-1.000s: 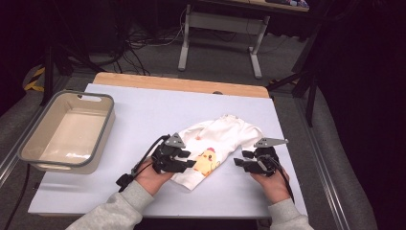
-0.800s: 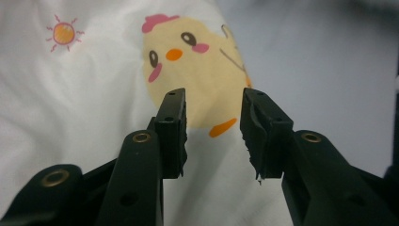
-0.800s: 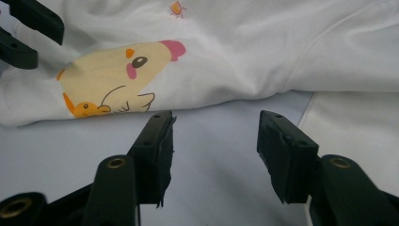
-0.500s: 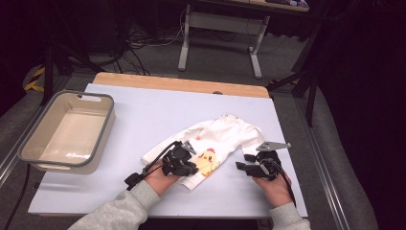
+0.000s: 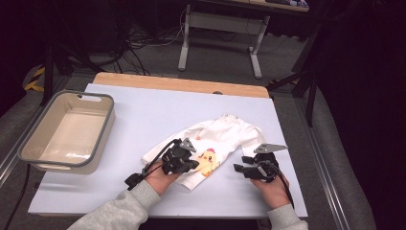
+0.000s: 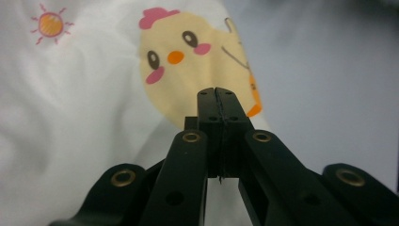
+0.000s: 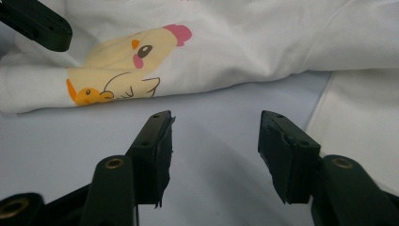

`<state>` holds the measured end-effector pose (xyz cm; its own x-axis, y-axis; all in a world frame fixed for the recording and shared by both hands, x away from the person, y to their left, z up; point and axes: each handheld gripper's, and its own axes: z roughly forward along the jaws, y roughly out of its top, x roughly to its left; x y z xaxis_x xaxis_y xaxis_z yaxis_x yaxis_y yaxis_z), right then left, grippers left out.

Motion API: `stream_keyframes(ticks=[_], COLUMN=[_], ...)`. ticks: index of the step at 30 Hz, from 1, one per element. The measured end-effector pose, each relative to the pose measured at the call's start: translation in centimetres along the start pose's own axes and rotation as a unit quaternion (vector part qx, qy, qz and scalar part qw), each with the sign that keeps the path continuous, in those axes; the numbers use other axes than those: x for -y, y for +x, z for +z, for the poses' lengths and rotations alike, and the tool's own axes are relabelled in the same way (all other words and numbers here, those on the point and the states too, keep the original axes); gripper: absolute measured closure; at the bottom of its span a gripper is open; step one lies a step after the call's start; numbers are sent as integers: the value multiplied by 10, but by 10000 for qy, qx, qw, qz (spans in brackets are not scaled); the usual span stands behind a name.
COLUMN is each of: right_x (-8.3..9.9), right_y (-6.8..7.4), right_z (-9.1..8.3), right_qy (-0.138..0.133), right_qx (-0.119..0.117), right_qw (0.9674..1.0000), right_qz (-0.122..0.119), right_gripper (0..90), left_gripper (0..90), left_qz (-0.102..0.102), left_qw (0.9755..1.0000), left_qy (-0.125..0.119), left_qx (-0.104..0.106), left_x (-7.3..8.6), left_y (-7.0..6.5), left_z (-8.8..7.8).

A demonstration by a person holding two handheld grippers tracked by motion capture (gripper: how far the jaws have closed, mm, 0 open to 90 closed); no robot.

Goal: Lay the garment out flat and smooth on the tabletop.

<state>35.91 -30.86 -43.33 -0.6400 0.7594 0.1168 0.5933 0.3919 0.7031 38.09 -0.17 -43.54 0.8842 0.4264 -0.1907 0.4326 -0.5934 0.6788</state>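
a small white shirt (image 5: 210, 143) printed with a yellow chick (image 6: 197, 66) is spread on the pale table (image 5: 158, 110), lying between the two grippers and just beyond their tips. the left gripper (image 6: 218, 101) has its jaws just brought fully together over the chick print at the garment's near hem. from the left gripper view it cannot be told whether a pinch of fabric is caught between the closed tips or whether they merely rest above it. the right gripper (image 7: 214, 136) is held about half open over bare table, with nothing between its jaws, and the shirt's edge lies just ahead of them.

the shirt is judged to be light, soft and limp, so it would sag and fold wherever it is unsupported, and a single layer could slip out of a shallow pinch. a firmer hold is likely to be had at the doubled hem or at a seam, taken at two well-separated points. a grey-rimmed tub (image 5: 67, 129) stands well off beyond the left gripper.
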Motion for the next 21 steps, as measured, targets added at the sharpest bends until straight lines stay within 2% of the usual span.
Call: stream_keyframes(ticks=[1,2,4,5,7,10,11,12,13,15,17,18,19,20,21], right_x=[1,2,2,2,2,2,2,2,2,2,2,2,1,1,2], right_y=[0,0,0,0,1,1,1,2,3,3,4,4,5,5,6], right_z=[0,0,0,0,0,-1,-1,-1,-1,-1,-1,-1,-1,-1,-1], right_qy=[-5,2,-3,-10,-26,-44,-43,-45,-45,-46,-46,-44,-52,-52,-60], right_qx=[-7,-16,-26,-31,-62,-71,-78,-82,-85,-105,-106,-109,-114,-114,-115], right_qw=[10000,10000,10000,10000,10000,10000,10000,10000,10000,9999,9999,9999,9999,9999,9999], right_qz=[9,34,37,28,26,24,8,11,9,-3,-12,-19,-24,-24,-36], right_gripper=[458,458,457,457,451,451,450,450,450,450,450,450,450,450,450], left_gripper=[892,841,659,659,587,630,630,689,806,853,863,870,872,872,872], left_qz=[73,80,81,121,230,253,309,350,445,401,336,394,347,347,192], left_qw=[9998,9995,9995,9994,9989,9986,9984,9982,9976,9978,9981,9979,9989,9989,9997], left_qy=[-24,-3,77,132,328,430,477,482,534,520,515,513,329,329,1], left_qx=[192,292,294,299,237,190,78,-20,-68,-57,-38,-38,13,13,120], left_x=[-1,-2,-2,-3,-2,-2,-2,-2,-2,-2,-2,-3,-3,-3,-6], left_y=[-5,-7,-10,-12,-17,-18,-19,-20,-19,-18,-18,-18,-17,-17,-12], left_z=[1,3,6,9,16,21,23,24,24,24,24,23,17,17,6])
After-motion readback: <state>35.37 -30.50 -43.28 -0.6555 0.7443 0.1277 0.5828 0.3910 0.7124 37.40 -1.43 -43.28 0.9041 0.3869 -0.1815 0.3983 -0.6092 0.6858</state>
